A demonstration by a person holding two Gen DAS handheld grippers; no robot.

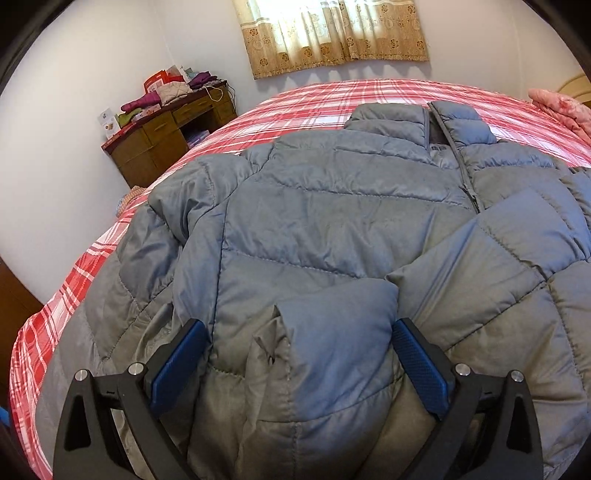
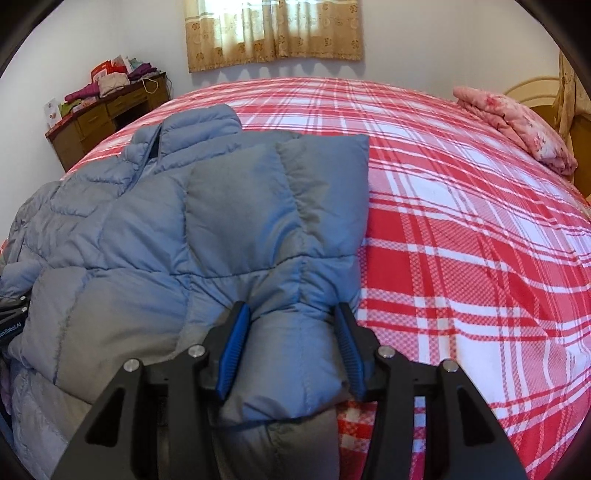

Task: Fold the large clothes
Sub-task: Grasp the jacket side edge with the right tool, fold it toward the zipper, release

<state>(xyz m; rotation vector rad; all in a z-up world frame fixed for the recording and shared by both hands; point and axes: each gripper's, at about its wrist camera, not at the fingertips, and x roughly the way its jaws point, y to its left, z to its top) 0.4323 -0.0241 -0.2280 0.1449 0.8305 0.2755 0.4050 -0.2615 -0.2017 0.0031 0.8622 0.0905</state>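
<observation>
A grey-blue puffer jacket (image 1: 314, 221) lies front up on the red plaid bed (image 1: 332, 99), collar at the far side, zipper shut. Its right sleeve is folded across the chest, and the cuff end (image 1: 332, 325) lies between the fingers of my left gripper (image 1: 299, 350), which is open around it. In the right wrist view the jacket (image 2: 184, 221) fills the left half. My right gripper (image 2: 291, 343) straddles a puffy fold at the jacket's right edge (image 2: 291, 362), jaws partly open, the pads touching the fabric on both sides.
A wooden desk (image 1: 166, 136) piled with clothes and boxes stands by the far left wall. A curtained window (image 1: 332, 33) is behind the bed. A folded pink quilt (image 2: 517, 125) lies at the bed's far right, near the headboard (image 2: 535, 88). Bare plaid sheet (image 2: 480, 258) spreads to the right of the jacket.
</observation>
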